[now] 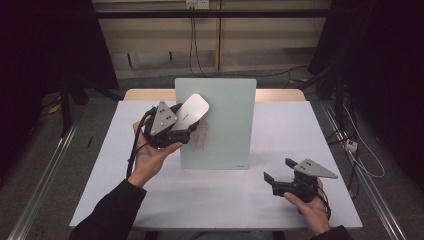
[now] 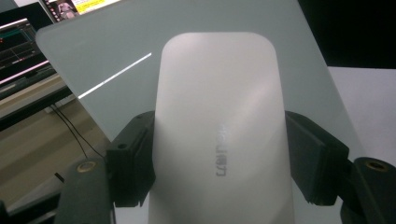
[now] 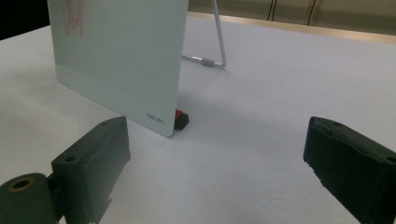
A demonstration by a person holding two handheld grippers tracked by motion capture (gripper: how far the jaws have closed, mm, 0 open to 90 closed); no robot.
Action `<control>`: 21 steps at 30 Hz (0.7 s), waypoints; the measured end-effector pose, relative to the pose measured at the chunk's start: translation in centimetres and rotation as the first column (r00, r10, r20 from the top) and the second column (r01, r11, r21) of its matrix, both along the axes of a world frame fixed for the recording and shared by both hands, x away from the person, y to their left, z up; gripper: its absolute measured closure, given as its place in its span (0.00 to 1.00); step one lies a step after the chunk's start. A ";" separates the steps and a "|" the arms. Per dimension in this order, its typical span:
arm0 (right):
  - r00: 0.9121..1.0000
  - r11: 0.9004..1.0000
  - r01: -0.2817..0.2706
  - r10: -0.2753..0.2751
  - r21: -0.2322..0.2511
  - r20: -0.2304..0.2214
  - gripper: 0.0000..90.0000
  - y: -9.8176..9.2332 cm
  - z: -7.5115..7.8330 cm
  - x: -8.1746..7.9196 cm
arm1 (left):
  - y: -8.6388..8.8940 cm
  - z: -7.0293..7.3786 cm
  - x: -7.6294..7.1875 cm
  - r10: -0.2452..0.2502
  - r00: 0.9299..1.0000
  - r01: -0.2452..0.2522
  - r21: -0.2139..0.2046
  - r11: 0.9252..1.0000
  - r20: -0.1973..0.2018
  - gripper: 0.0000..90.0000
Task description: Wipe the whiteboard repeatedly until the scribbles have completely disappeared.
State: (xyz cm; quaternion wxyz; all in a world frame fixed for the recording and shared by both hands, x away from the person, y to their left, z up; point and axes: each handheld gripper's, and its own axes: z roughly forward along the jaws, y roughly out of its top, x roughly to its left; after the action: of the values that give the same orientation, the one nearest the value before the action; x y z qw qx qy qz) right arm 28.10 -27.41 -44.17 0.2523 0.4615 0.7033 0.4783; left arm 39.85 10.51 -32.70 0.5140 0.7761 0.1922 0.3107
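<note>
1. We hold the white eraser clamped in our left gripper, its far end on the standing glass board just above the red scribble.
2. Our right gripper rests wide open on the white table — empty.
3. Pressing hard could tip the board on its wire stand — dark room around.

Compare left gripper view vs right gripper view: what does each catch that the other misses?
Left gripper view alone: the white eraser clamped between that gripper's jaws, held in front of the board. Right gripper view alone: red scribble on the board face, the metal stand leg behind it, a small red-and-black piece at the board's bottom corner, and open, empty jaws. Shared: the pale glass board and the white table.
</note>
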 end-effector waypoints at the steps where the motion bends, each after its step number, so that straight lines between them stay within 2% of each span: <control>1: 1.000 1.000 0.000 0.000 -0.002 0.001 0.08 0.0 0.0 0.0 | -0.1 -0.1 0.0 0.000 1.000 0.000 0.003 1.000 0.004 0.34; 7: 1.000 1.000 -0.001 0.001 -0.002 0.002 0.08 0.0 0.0 0.0 | -0.4 -0.3 0.1 0.012 1.000 -0.013 0.038 0.999 0.025 0.34; 14: 1.000 1.000 -0.002 0.002 -0.002 0.001 0.08 0.0 0.0 0.0 | -0.8 -0.7 -0.1 0.023 0.998 -0.026 0.053 0.998 0.057 0.35; 21: 1.000 1.000 -0.002 0.002 -0.002 0.002 0.08 0.0 0.0 0.0 | -1.3 -1.7 -0.5 0.002 0.999 -0.005 0.079 0.997 0.047 0.35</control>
State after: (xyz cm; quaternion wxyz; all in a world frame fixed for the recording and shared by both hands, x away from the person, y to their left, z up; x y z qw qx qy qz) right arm 28.07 -27.36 -44.16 0.2528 0.4601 0.7040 0.4783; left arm 39.31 9.22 -34.42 0.4867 0.7880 0.1690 0.3370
